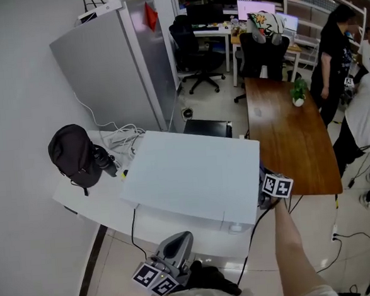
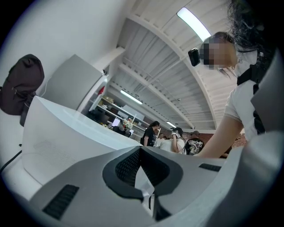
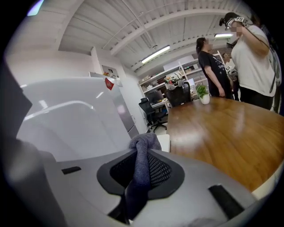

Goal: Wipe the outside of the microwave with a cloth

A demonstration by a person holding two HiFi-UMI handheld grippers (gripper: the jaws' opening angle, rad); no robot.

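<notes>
Right tongs (image 3: 141,168) are clenched on the cloth (image 3: 143,148), a dark grey-blue strip that runs up between the pads and bunches in a tuft past the tips. I see them at the table's (image 1: 81,197) right front corner, just beside the microwave's (image 1: 193,175) right wall, near its front. I cannot tell whether the cloth touches that wall. The left tongs (image 2: 141,153) are clenched on nothing, tips together. They sit out in front of the table's front edge, low down, and tilt up toward the microwave's front. The microwave is a white box that fills the right end of the white table. A black bag (image 1: 75,155) sits at the table's left end against the wall. White cables (image 1: 122,140) lie tangled along the back edge between the bag and the microwave. To the right, a wooden table (image 1: 291,137) carries a small plant (image 1: 298,94) near its far end.
</notes>
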